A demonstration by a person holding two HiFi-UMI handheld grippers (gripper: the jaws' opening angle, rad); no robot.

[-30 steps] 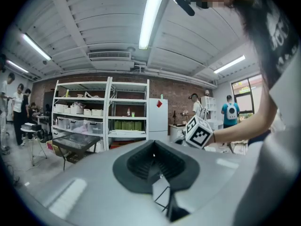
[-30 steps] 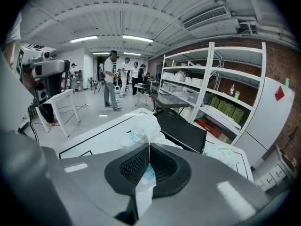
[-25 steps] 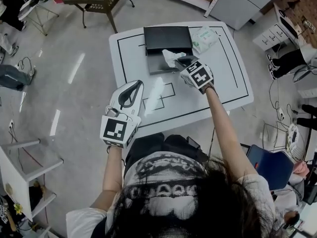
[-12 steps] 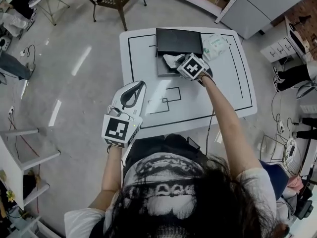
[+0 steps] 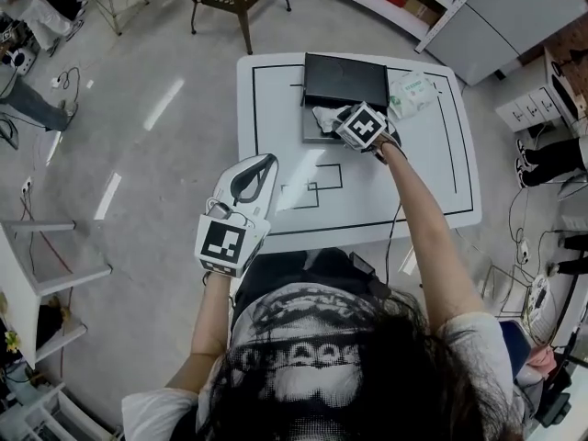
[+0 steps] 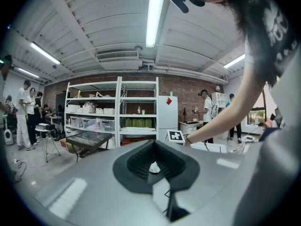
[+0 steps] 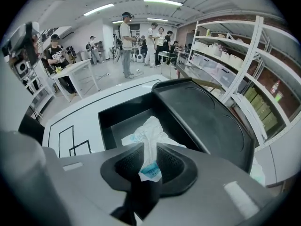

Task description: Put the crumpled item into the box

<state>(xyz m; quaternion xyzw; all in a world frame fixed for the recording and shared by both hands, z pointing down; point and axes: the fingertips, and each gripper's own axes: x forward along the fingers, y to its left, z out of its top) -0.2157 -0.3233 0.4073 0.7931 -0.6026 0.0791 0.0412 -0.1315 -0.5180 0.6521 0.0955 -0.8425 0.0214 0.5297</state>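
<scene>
Left gripper [image 5: 254, 178] [image 6: 154, 166] is up off the surface by the front-left corner of the table [image 5: 432, 177], well apart from the work. In its own view the jaws are together with nothing clamped, and only a thin pale sliver shows at the seam. It's aimed out across the room at shelving, not at the task. The table is white with black outlines [image 5: 312, 186] marked on it. At the far middle sits the box [image 5: 312, 134] [image 7: 107, 117], black and open, with its lid [image 5: 344, 79] [image 7: 202, 114] swung back on the far side. The crumpled item [image 5: 322, 118] [image 7: 150, 134], a white wad with a bit of blue print, is over the open tray of the box. Its loose end spreads down inside the walls, and I can't tell if it touches the floor of the tray. Right gripper [image 5: 340, 123] [image 7: 149, 167] is at the near-right edge of the tray, arm stretched out across the table. Its jaws are nearly closed, pinching the upper end of the wad between them. Just right of the lid, a white packet [image 5: 411, 93] lies flat on the table, apart from the gripper.
</scene>
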